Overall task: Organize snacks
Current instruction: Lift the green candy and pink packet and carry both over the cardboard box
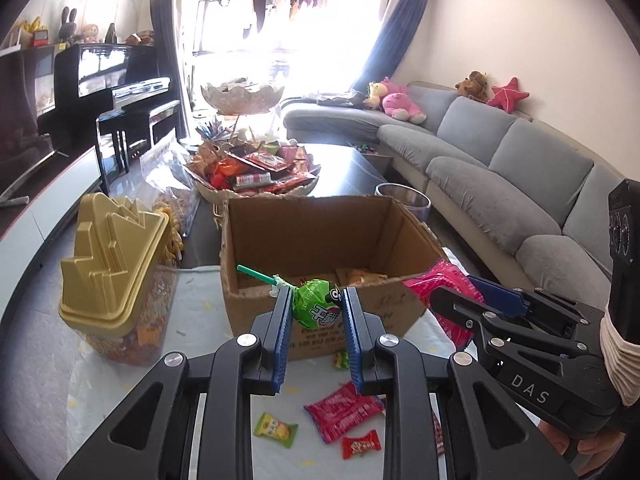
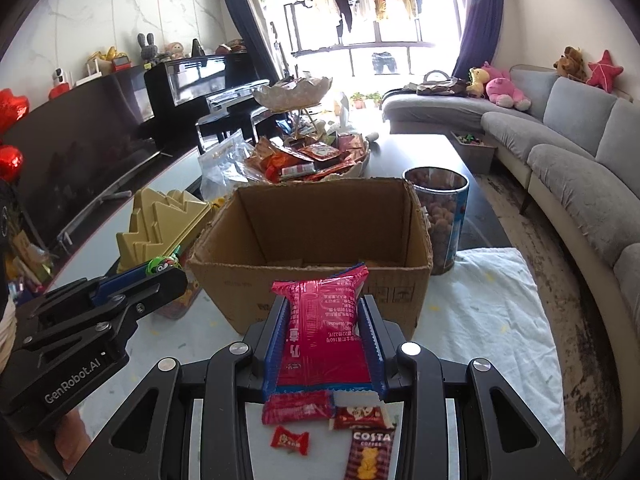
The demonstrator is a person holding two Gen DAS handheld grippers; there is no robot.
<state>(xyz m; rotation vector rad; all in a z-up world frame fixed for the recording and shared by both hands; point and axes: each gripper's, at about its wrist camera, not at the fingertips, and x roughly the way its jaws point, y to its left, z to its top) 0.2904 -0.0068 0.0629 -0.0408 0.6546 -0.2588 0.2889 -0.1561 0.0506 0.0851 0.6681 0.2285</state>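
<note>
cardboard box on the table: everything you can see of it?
The cardboard box is plain brown corrugated, open-topped, with ragged torn top edges and faint print on its front wall. It stands upright on a white cloth, nearly empty, with a few snack packets on its floor. A clear jar stands close at its right rear corner. Neither gripper touches it.

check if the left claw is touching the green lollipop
Touching. The left wrist view shows the left claw with both blue pads pressed against the green lollipop, holding it above the table.
</note>
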